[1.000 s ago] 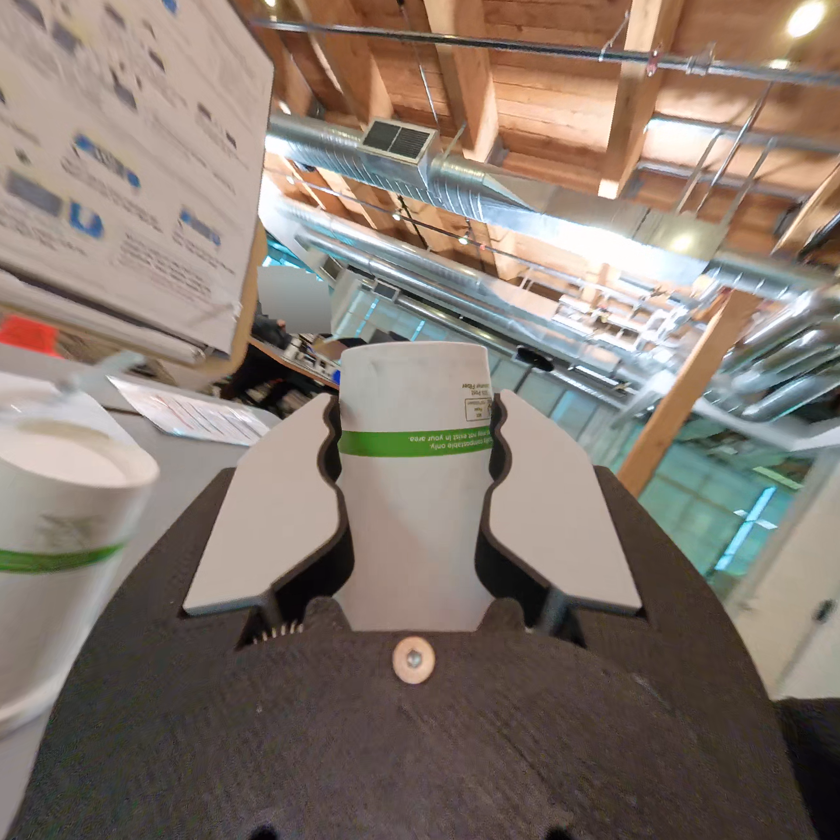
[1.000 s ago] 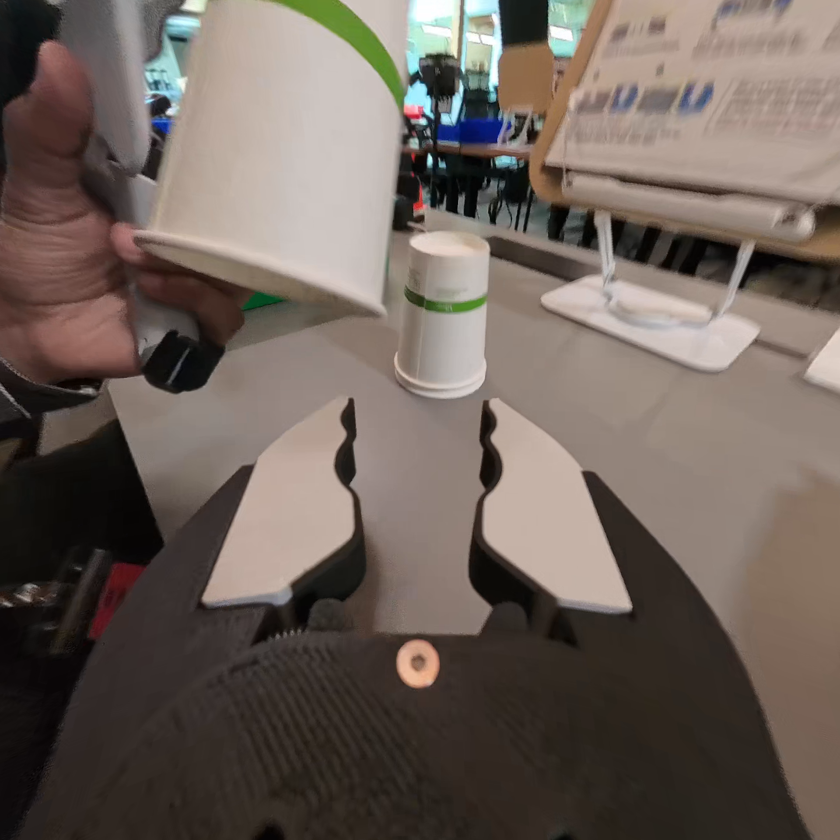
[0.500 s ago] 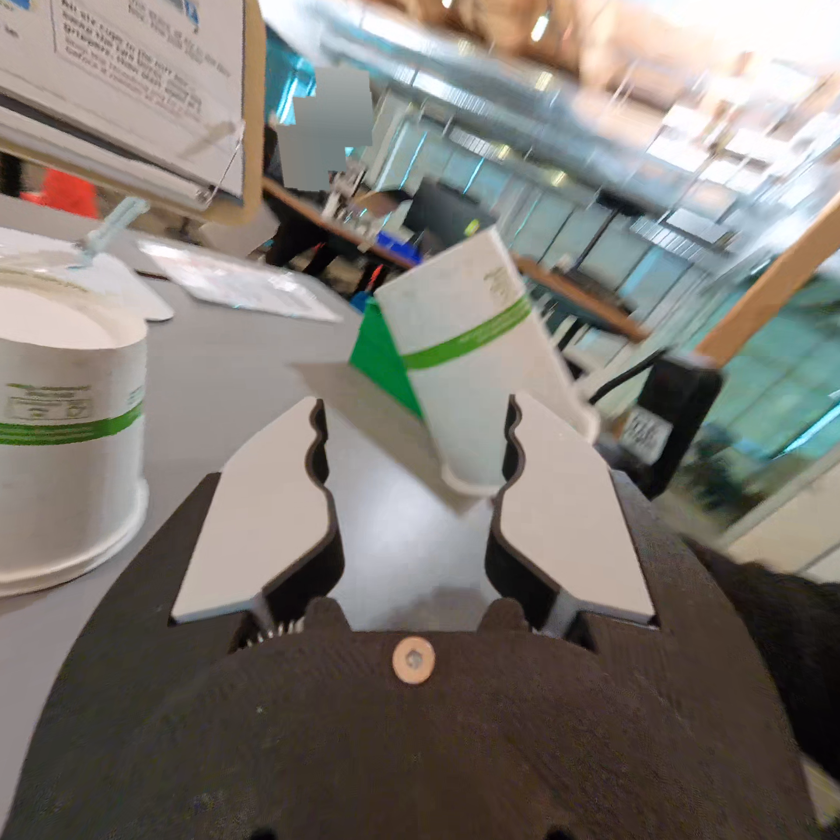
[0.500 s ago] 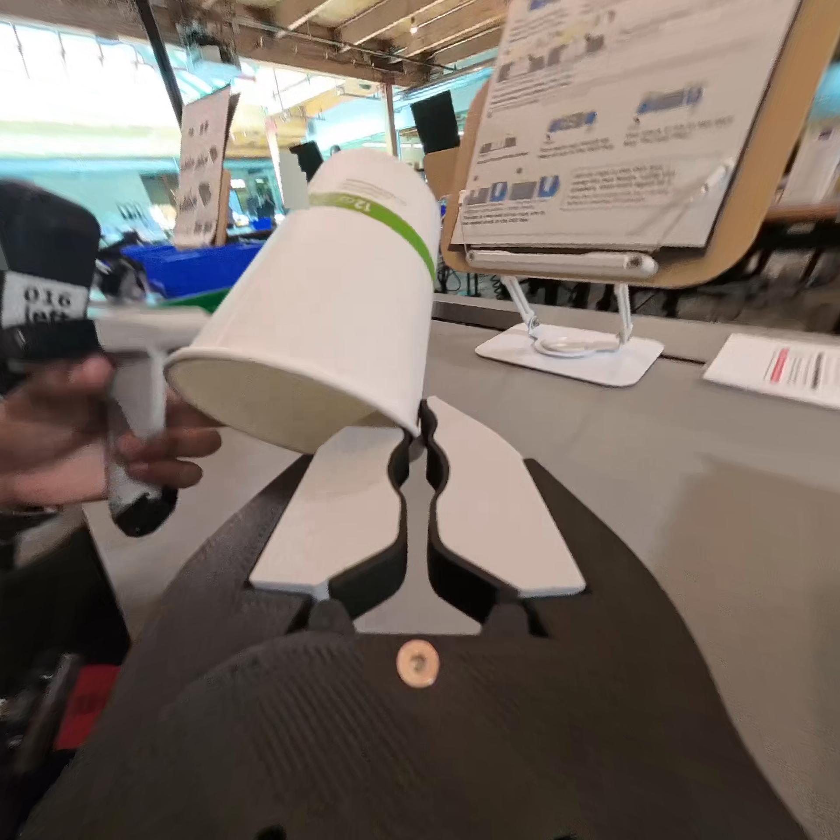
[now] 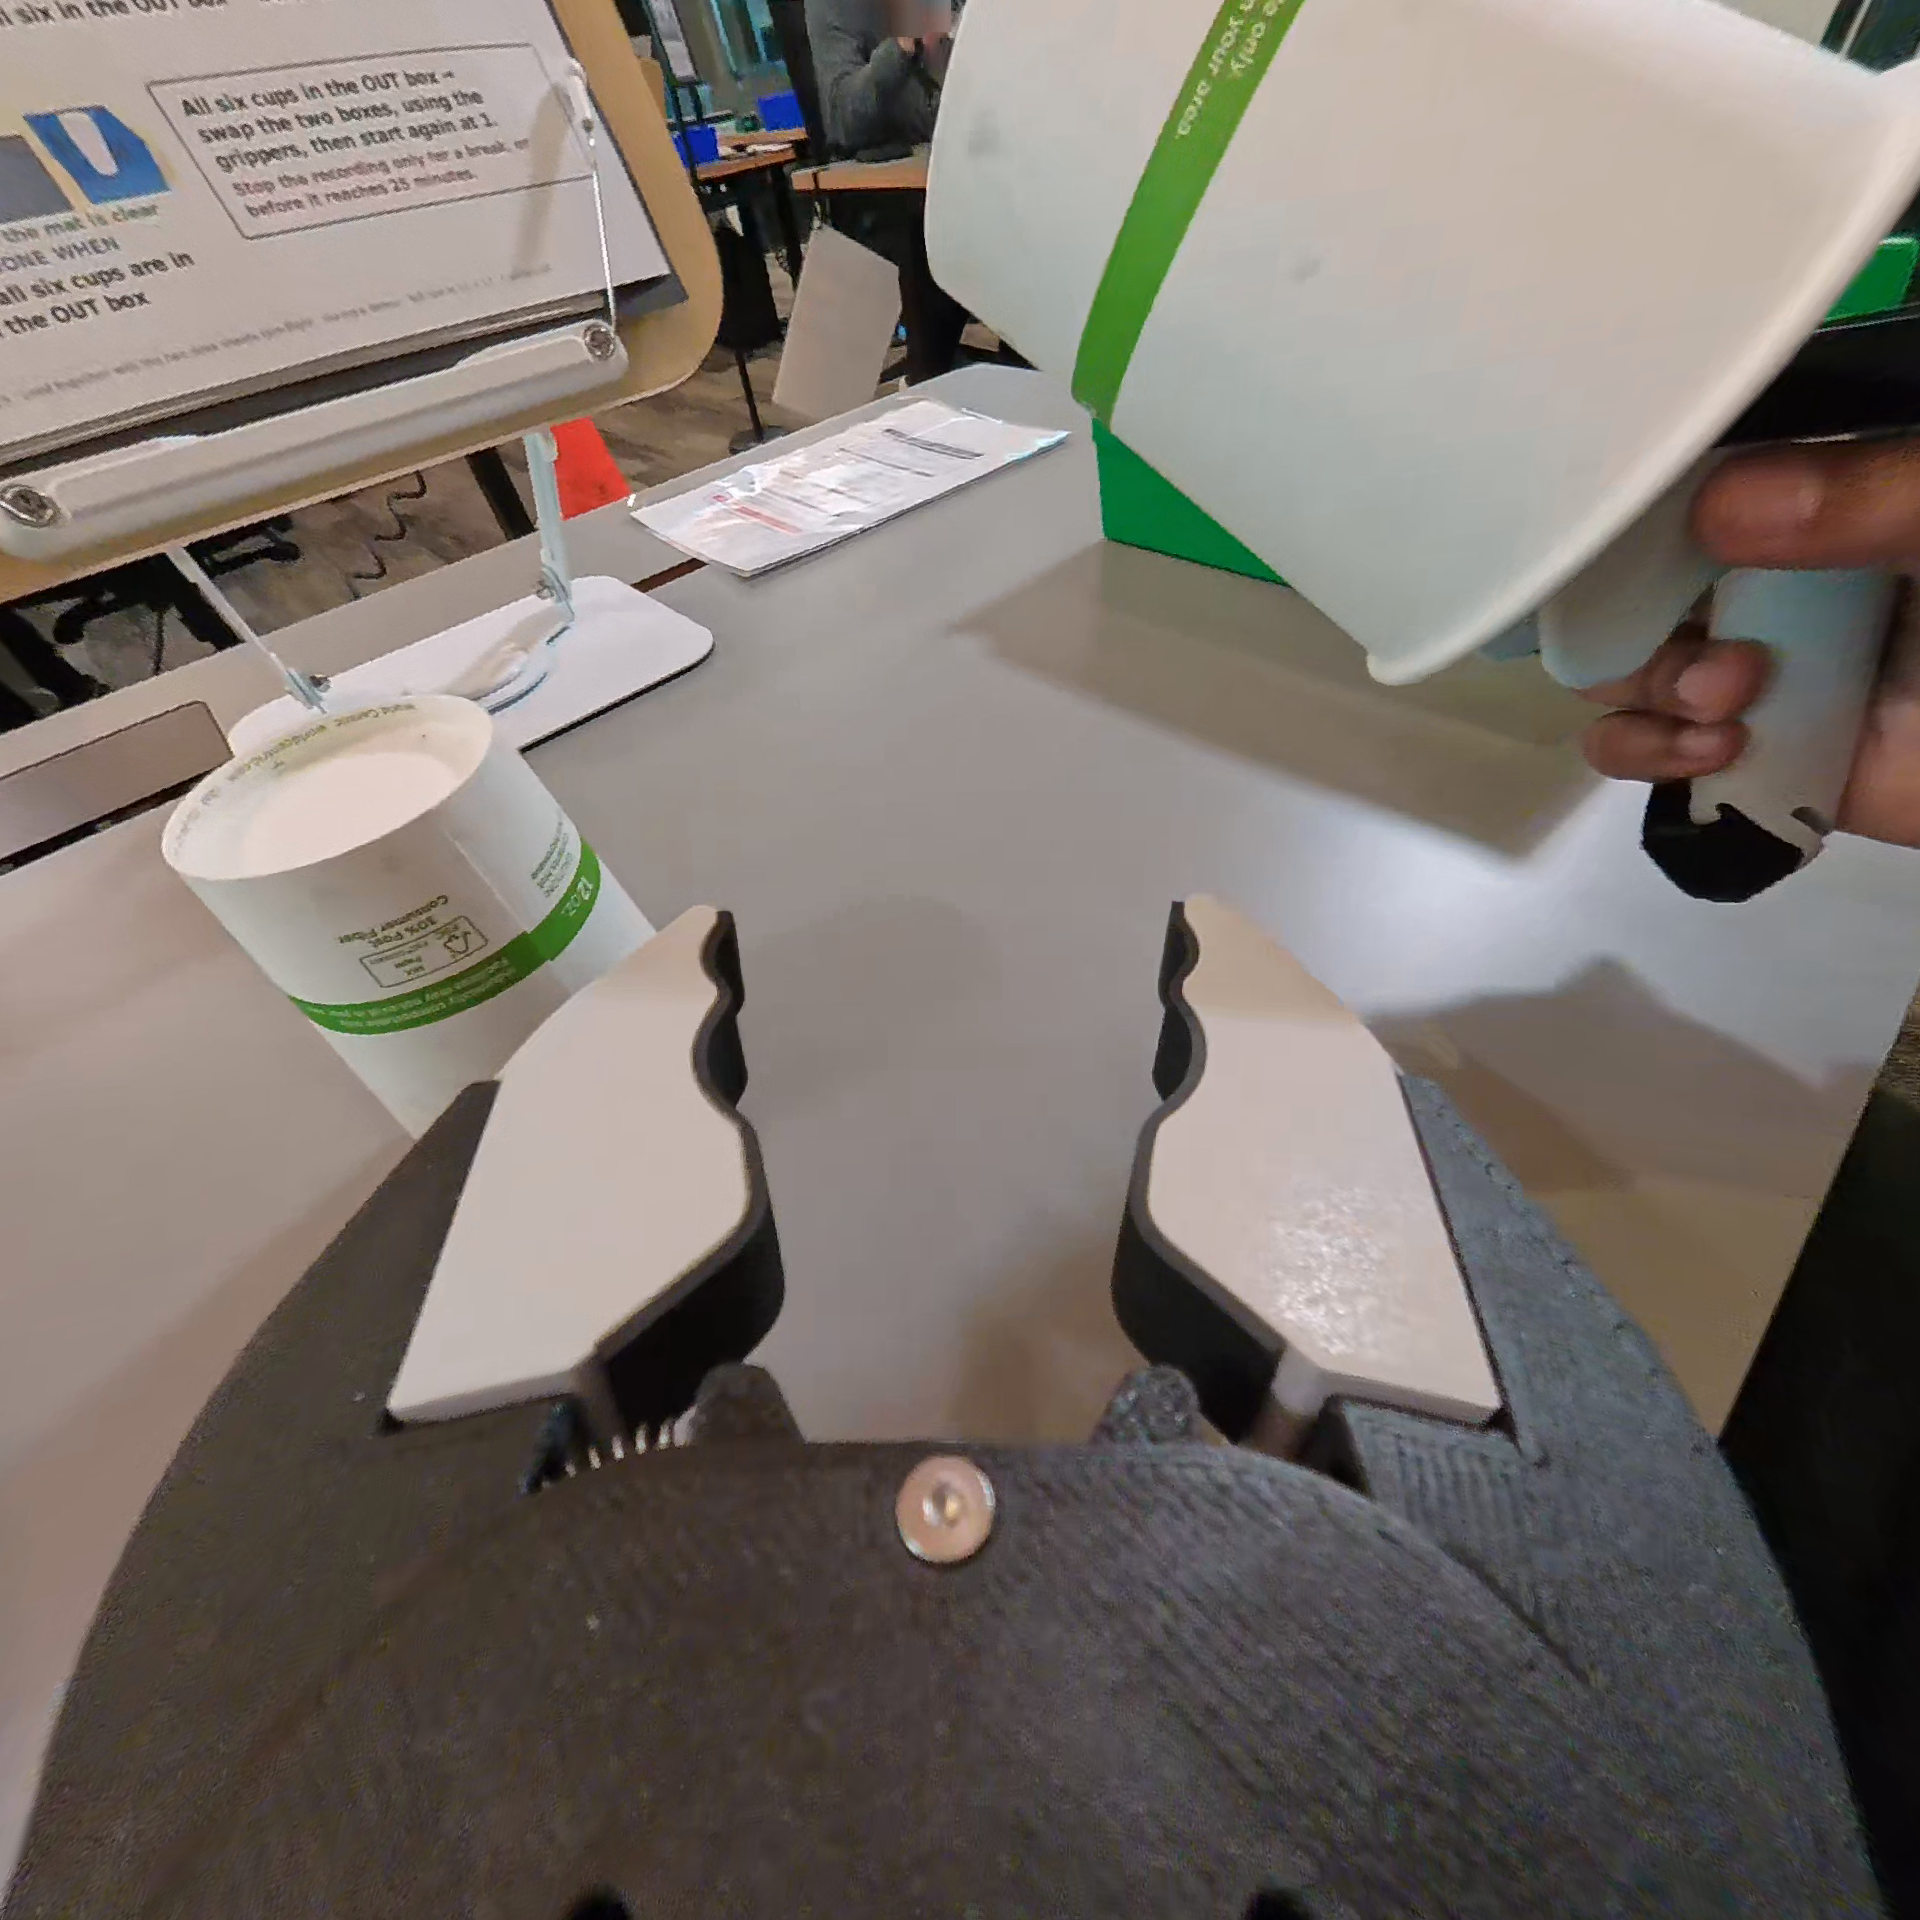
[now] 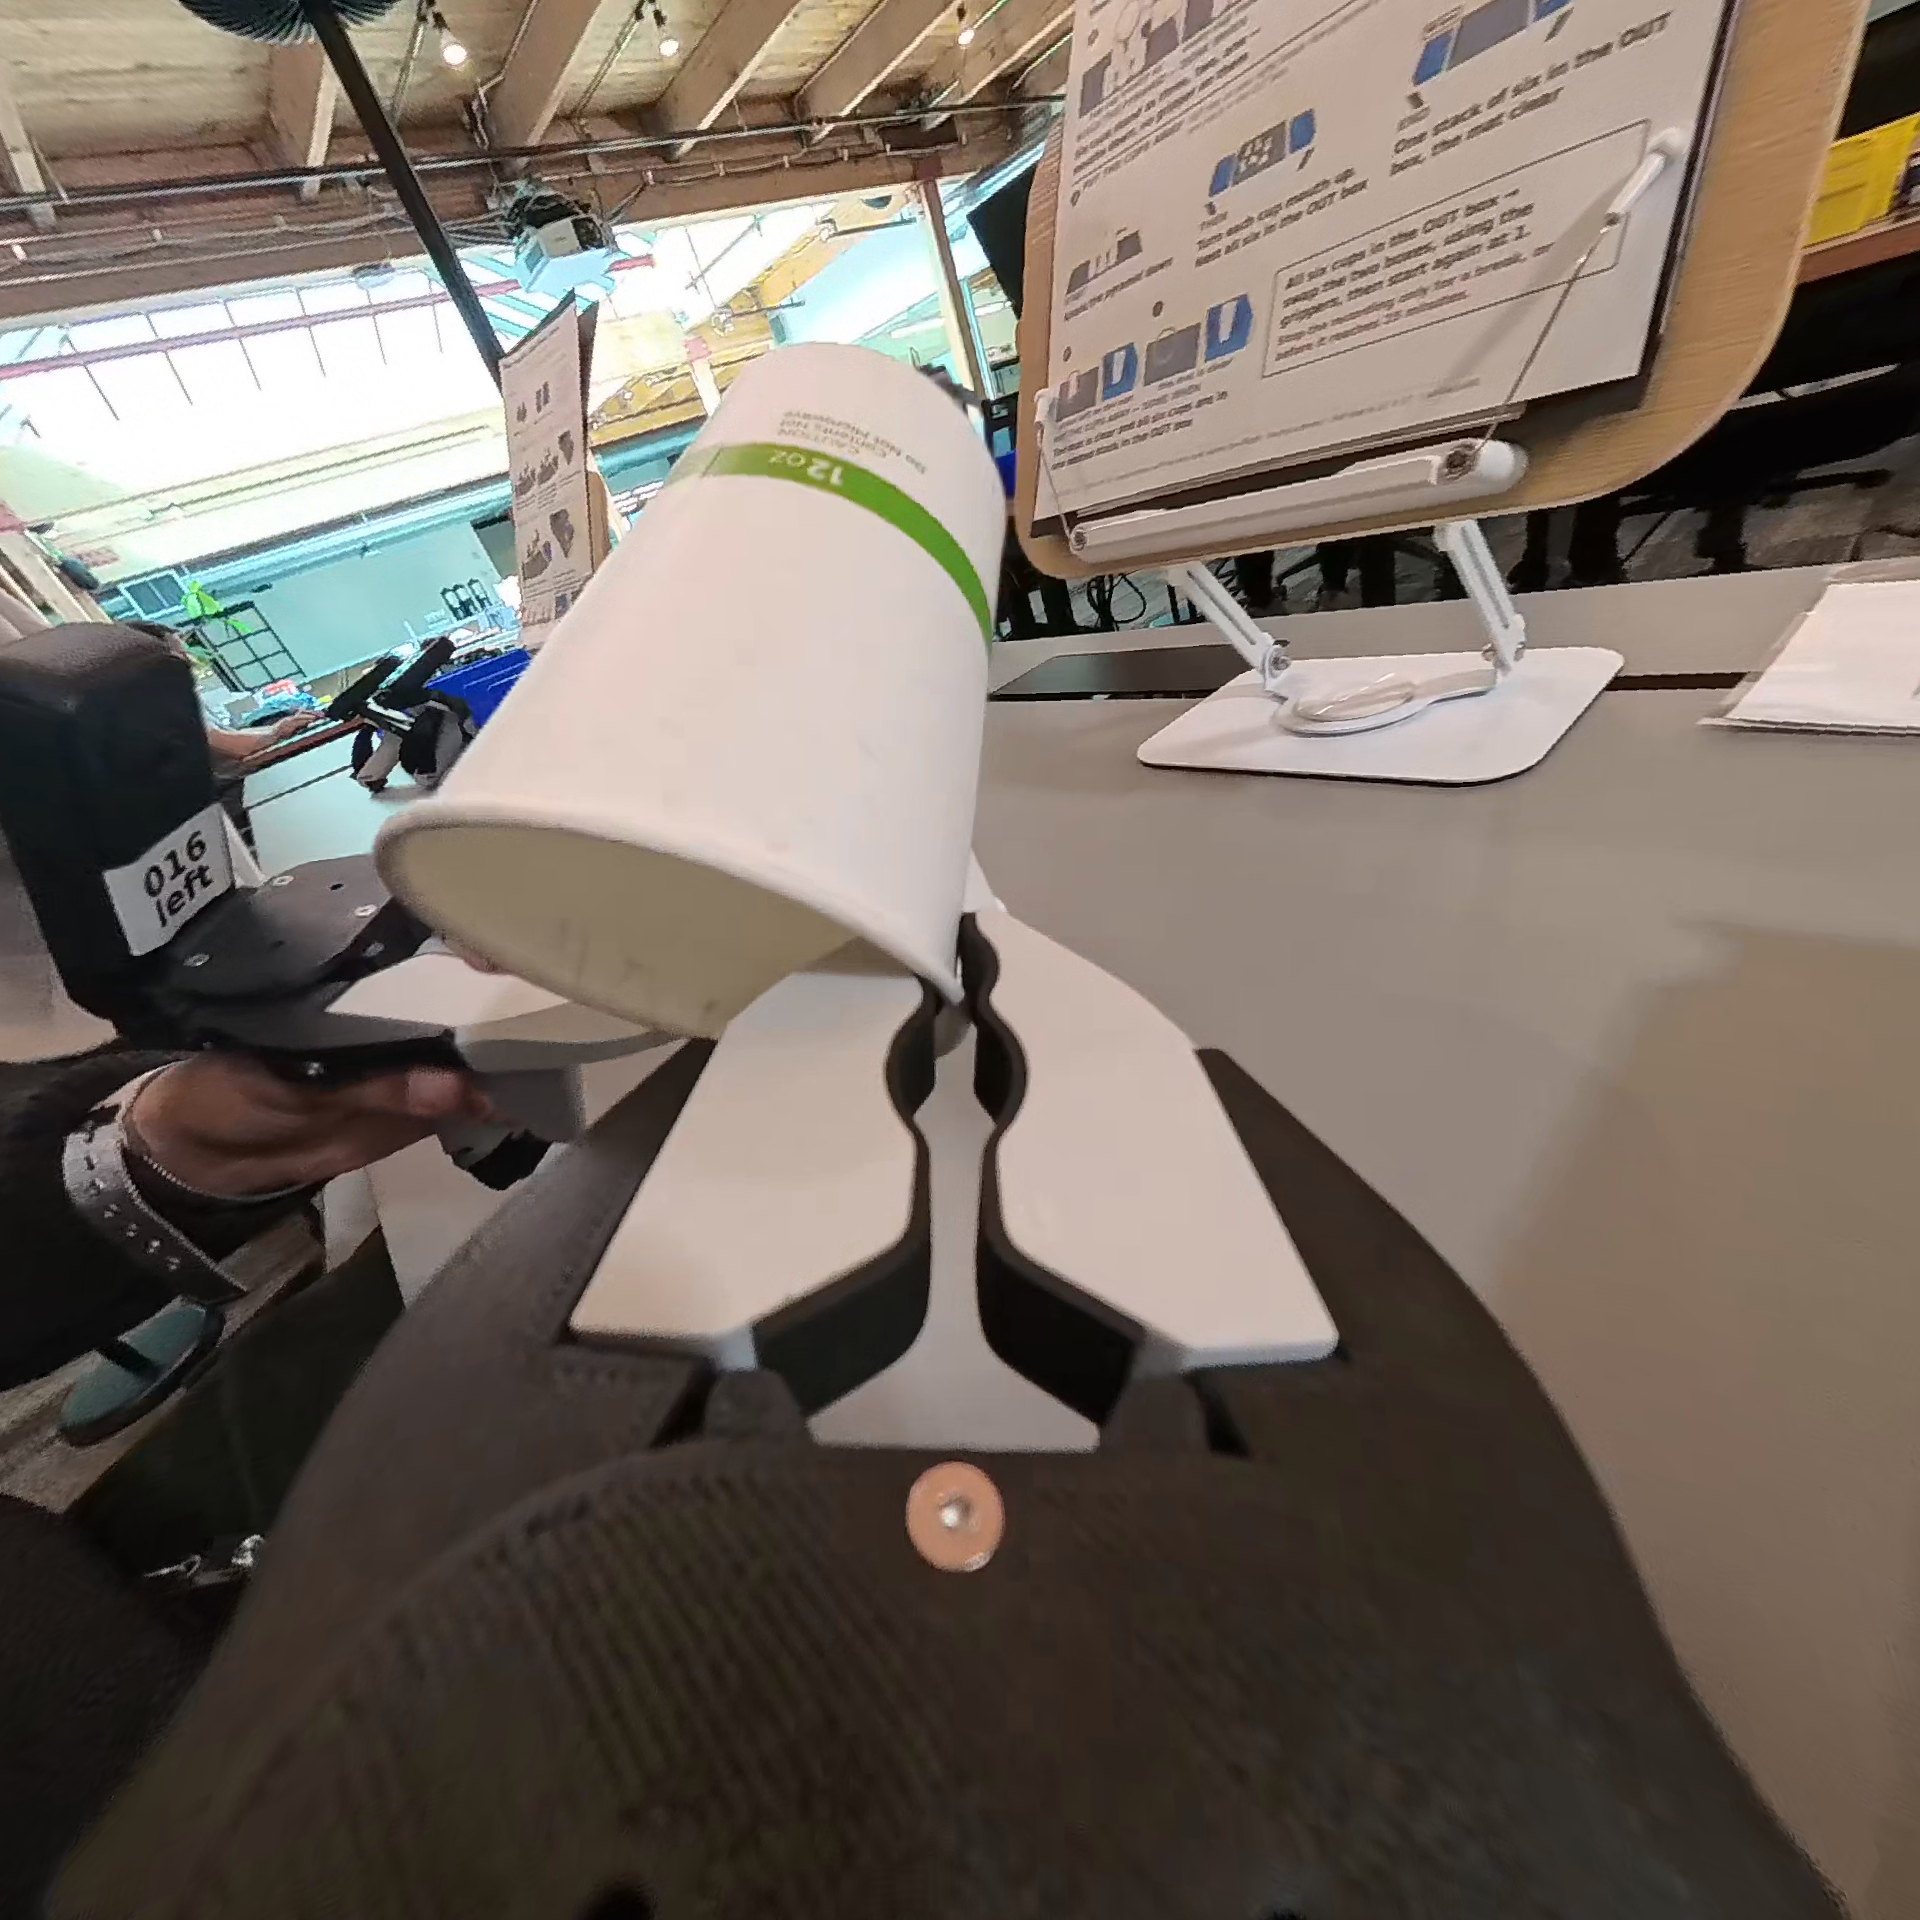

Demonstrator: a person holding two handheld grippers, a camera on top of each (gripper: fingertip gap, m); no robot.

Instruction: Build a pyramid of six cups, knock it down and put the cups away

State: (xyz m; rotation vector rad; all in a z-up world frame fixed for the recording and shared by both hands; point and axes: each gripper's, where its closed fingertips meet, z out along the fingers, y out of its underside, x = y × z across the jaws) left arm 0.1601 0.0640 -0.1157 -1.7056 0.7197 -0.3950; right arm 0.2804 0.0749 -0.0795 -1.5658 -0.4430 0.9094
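My right gripper [image 6: 968, 956] is shut on the rim of a white paper cup with a green band [image 6: 748, 707]. The cup is tilted in the air, its open mouth facing down and left. The same cup shows at the upper right of the left wrist view [image 5: 1403, 291], with a hand [image 5: 1766, 675] on the gripper's handle behind it. My left gripper [image 5: 948, 920] is open and empty, low over the grey table [image 5: 935, 748]. A second white cup [image 5: 384, 894] stands upside down on the table, just left of my left finger. The left gripper's black body [image 6: 260, 966] is below and left of the held cup.
A wooden document stand with an instruction sheet [image 5: 312, 260] stands at the back left on a white base [image 6: 1371, 717]. A sheet in a plastic sleeve [image 5: 852, 488] lies behind. A green box [image 5: 1164, 509] sits at the back right. The table edge [image 5: 1818, 1195] runs close on the right.
My left gripper let go of the cup, opened and tipped down towards the table. My right gripper closed on the cup's rim and now holds it tilted in the air.
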